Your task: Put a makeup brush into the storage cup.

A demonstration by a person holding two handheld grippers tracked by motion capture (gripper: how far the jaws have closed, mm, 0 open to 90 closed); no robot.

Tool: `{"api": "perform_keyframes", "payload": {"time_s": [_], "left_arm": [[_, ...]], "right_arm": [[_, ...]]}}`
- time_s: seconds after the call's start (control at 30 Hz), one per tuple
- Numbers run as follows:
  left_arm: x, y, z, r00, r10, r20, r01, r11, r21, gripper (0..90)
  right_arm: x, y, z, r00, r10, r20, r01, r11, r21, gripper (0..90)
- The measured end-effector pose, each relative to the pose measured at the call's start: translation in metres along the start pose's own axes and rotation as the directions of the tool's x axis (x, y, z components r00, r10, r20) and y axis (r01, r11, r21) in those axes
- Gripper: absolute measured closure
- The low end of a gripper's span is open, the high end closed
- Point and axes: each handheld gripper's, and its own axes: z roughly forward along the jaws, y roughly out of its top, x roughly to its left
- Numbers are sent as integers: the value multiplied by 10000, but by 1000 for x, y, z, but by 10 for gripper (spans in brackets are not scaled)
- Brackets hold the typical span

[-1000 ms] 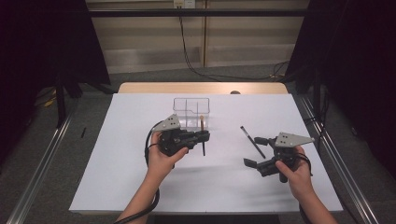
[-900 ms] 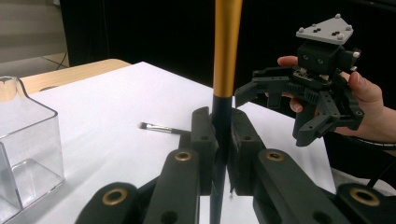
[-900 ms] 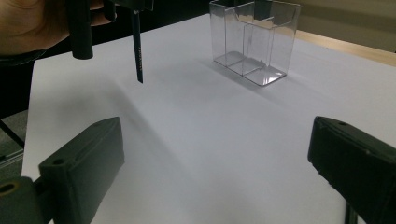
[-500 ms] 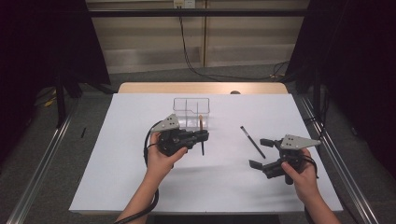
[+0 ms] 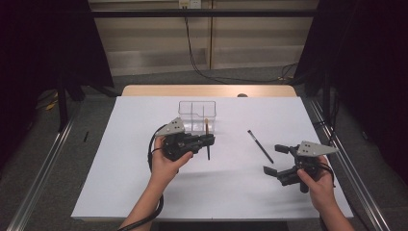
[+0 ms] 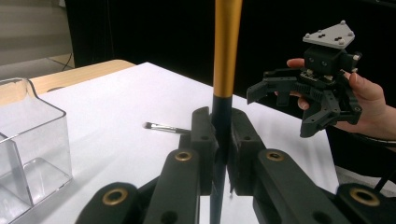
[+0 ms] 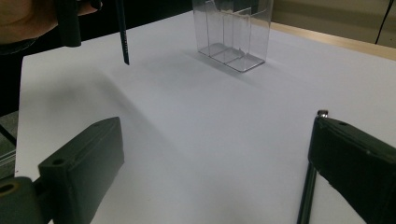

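My left gripper (image 5: 210,140) is shut on a makeup brush (image 5: 208,152) with a black handle and a gold upper part, held about upright just in front of a clear divided container (image 5: 197,114). In the left gripper view the jaws (image 6: 222,128) pinch the black handle, and the gold section (image 6: 227,46) rises above them. A second, dark brush (image 5: 260,146) lies flat on the white table to the right. My right gripper (image 5: 273,159) hovers open near that brush's closer end. In the right gripper view it (image 7: 219,158) has wide jaws, and the brush handle (image 7: 307,198) lies beside the right jaw.
The white table top (image 5: 144,192) ends in a wooden strip (image 5: 207,90) at the far side. Metal rails (image 5: 43,163) run along both sides of the table. The clear container (image 7: 233,32) stands far ahead in the right gripper view.
My right gripper has drifted a little to the right and toward the near edge, staying open. The left gripper and its brush have not moved.
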Motion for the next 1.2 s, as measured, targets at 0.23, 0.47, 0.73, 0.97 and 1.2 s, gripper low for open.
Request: {"api": "perform_keyframes", "payload": {"time_s": [0.23,0.47,0.73,0.97,1.2], "left_arm": [[2,1,-1,9999,-7,-103,7,10000,-5,829],[9,4,-2,9995,-2,-315,4,10000,66,829],[18,15,-2,9984,127,-550,-124,9999,54,829],[25,21,-1,9974,154,-703,-150,9999,71,829],[30,27,1,9968,103,-798,-100,9999,48,829]], "right_arm": [[0,-3,-6,9999,44,102,-43,10000,-70,30],[-1,-7,-12,9998,100,171,-99,9999,-71,30],[-2,-11,-16,9997,144,217,-143,9999,-53,30],[-2,-14,-21,9995,154,287,-150,9998,-131,31],[-1,-16,-22,9996,132,243,-128,9998,-161,31]]}}
